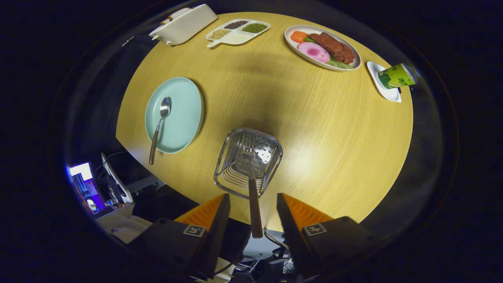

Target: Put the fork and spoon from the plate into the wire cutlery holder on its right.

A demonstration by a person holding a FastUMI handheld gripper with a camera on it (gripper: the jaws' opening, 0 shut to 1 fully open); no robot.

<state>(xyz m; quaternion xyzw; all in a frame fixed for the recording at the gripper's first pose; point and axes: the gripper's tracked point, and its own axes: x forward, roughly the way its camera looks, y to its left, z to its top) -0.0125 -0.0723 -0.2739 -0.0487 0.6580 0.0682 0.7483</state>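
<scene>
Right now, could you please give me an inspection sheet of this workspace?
Surface: round wooden table, bare in the middle.
Job's things: fork standing in the wire holder, handle between the fingers; spoon on the green plate, left of the holder.
Clutter: food plate, divided tray, white dish, can on a saucer, all beyond the holder.
Gripper: open, fingers clear of the fork handle.
Cables: nothing seen.
Surroundings: lit screen below the table.

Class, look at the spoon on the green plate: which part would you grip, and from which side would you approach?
Grip the spoon by its brown handle, where it sticks out past the plate rim over the table. There the handle probably has room beneath for the jaws. Come from above, jaws across the handle. The gripper is open, the fork standing in the holder between its fingers.
</scene>
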